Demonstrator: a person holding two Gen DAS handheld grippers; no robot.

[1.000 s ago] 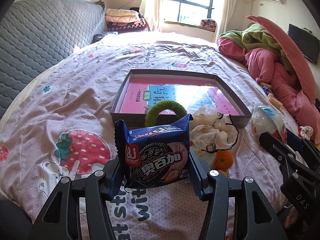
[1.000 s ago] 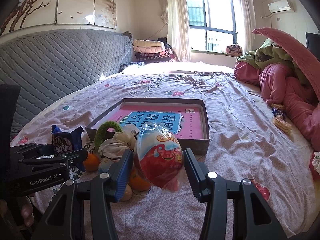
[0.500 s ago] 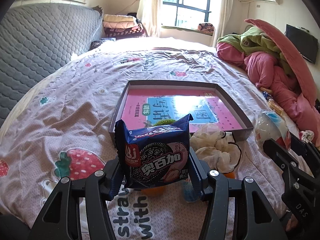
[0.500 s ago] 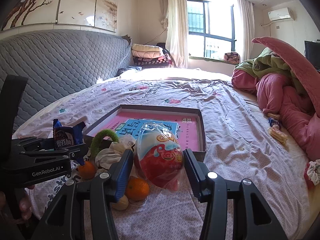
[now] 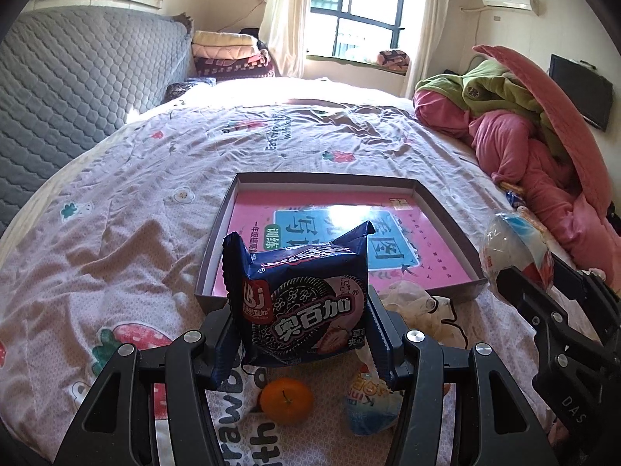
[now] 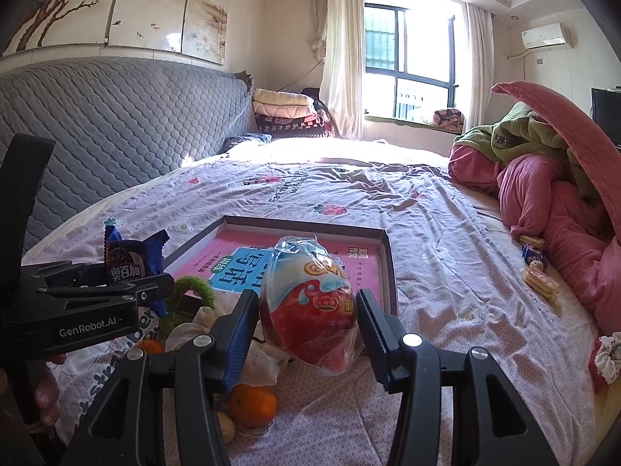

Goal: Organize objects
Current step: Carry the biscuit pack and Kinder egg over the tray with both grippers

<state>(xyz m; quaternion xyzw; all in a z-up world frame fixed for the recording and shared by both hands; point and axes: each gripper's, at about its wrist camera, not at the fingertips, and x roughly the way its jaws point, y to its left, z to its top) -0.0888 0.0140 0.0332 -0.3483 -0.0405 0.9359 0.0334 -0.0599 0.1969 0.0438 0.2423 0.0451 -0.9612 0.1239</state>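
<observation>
My left gripper [image 5: 300,334] is shut on a dark blue cookie packet [image 5: 302,299], held upright above the bedspread just before the shallow grey box [image 5: 229,209] with a pink book inside. My right gripper [image 6: 306,318] is shut on a red and blue egg-shaped snack in clear wrap [image 6: 308,303], held above the bed near the box's front right corner [image 6: 390,272]. The egg also shows in the left wrist view [image 5: 512,248], and the packet in the right wrist view [image 6: 128,262].
Below the grippers lie oranges [image 5: 286,400] [image 6: 252,406], a white cloth [image 5: 423,306], a small blue-white packet [image 5: 368,400] and a green ring [image 6: 194,289]. Pink and green bedding [image 6: 551,178] is heaped at right, with small snacks [image 6: 537,277] beside it. A grey headboard [image 6: 116,116] is at left.
Both grippers have risen and drawn back from the pile with their loads still held. The oranges and small packet now show beneath them.
</observation>
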